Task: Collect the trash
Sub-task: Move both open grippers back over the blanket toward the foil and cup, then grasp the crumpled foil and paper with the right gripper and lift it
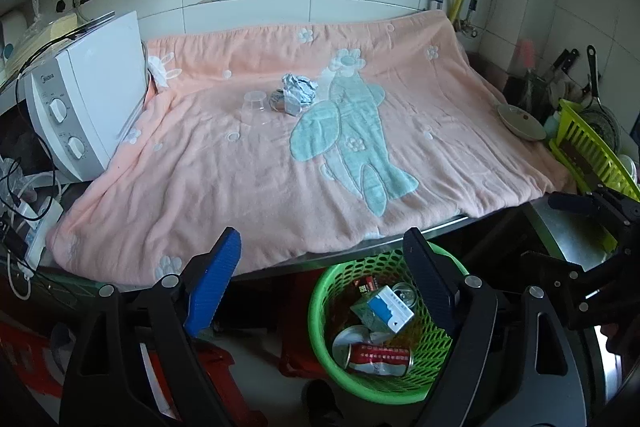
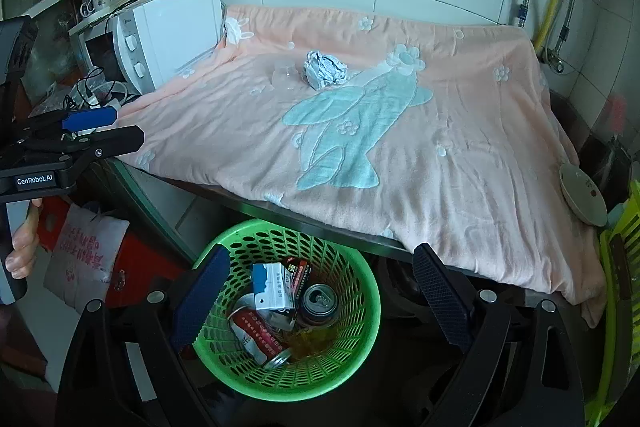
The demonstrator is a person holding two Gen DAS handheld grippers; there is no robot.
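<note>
A crumpled foil ball (image 1: pixel 299 90) (image 2: pixel 325 69) lies on the pink blanket (image 1: pixel 240 167) (image 2: pixel 460 147), beside a clear plastic cup (image 1: pixel 255 101) (image 2: pixel 285 71) and a small can (image 1: pixel 277 99) on its side. The green basket (image 1: pixel 320 291) (image 2: pixel 360 307) stands on the floor below the counter edge and holds a red can (image 1: pixel 379 357), a blue-white carton (image 2: pixel 272 285) and an upright can (image 2: pixel 319 303). My left gripper (image 1: pixel 320 267) is open and empty, near the counter edge; it also shows at the left in the right wrist view (image 2: pixel 116 127). My right gripper (image 2: pixel 320 291) is open and empty above the basket.
A white microwave (image 1: pixel 80 107) (image 2: pixel 168 31) stands left of the blanket, with cables (image 1: pixel 24 195) beside it. A white dish (image 1: pixel 520 121) (image 2: pixel 582 199) and a yellow-green rack (image 1: pixel 592 147) sit at the right. A white bag (image 2: pixel 88 247) and red items lie on the floor.
</note>
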